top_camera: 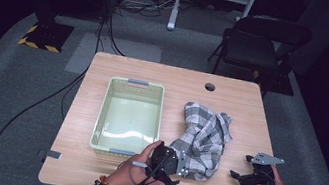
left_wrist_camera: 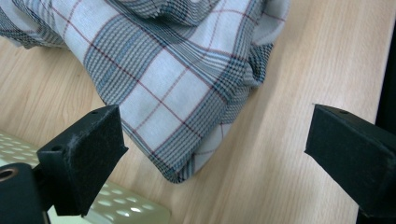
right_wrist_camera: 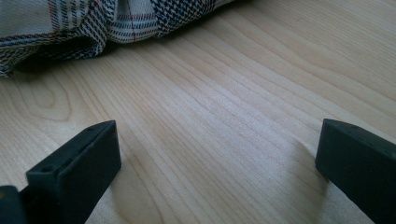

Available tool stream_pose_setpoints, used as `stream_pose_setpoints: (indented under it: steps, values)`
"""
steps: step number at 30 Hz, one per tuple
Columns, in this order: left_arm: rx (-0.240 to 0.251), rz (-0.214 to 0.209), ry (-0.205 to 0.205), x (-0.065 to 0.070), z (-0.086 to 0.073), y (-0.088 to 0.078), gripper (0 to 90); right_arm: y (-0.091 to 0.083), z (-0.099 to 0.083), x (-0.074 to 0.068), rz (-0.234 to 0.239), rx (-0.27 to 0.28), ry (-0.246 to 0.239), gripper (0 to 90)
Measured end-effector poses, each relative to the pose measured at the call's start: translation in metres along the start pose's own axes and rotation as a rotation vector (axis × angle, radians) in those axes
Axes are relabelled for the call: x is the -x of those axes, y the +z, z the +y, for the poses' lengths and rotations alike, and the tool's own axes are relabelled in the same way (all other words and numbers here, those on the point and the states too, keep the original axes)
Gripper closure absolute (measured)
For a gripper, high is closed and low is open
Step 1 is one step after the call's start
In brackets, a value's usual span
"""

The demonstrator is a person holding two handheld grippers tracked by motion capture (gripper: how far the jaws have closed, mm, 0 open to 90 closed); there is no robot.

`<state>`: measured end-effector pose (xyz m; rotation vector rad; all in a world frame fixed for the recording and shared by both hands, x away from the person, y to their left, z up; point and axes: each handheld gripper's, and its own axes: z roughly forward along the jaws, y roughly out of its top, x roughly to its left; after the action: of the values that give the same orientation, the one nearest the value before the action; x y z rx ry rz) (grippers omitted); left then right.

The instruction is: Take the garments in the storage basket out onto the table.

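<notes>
A crumpled grey, white and red plaid cloth lies on the wooden table, right of a pale green plastic basket. My left gripper sits at the cloth's near left corner, close to the basket's front right corner. In the left gripper view its jaws stand wide apart, with a corner of the cloth lying on the wood between them; this gripper is open. My right gripper hovers over bare wood right of the cloth. It is open and holds nothing, with the cloth's edge ahead of it.
The basket has nothing in it; its perforated rim shows by my left jaw. A cable hole is near the table's far edge. A black folding chair stands behind the table on the right. Cables run across the grey floor on the left.
</notes>
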<state>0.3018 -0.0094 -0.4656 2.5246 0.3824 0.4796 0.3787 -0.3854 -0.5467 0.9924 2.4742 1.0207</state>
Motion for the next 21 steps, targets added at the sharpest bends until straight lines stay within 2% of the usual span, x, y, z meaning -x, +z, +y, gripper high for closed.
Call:
stream_pose_setpoints:
  steps: [5, 13, 17, 21]
  values:
    - [0.006, -0.011, -0.001, 0.003, -0.012, -0.004, 4.2, 0.000, 0.000, 0.000, 0.000, 0.001, -0.002, 0.0]
    - [-0.012, -0.009, -0.002, 0.008, -0.026, -0.007, 4.1, 0.000, 0.000, 0.000, -0.001, 0.000, 0.001, 0.0]
    - [-0.015, -0.013, 0.003, 0.010, -0.031, -0.009, 4.4, 0.000, 0.000, 0.000, -0.001, 0.000, 0.001, 0.0]
    - [-0.037, -0.017, 0.024, 0.016, -0.036, -0.011, 4.4, 0.000, 0.000, 0.000, -0.001, 0.000, 0.001, 0.0]
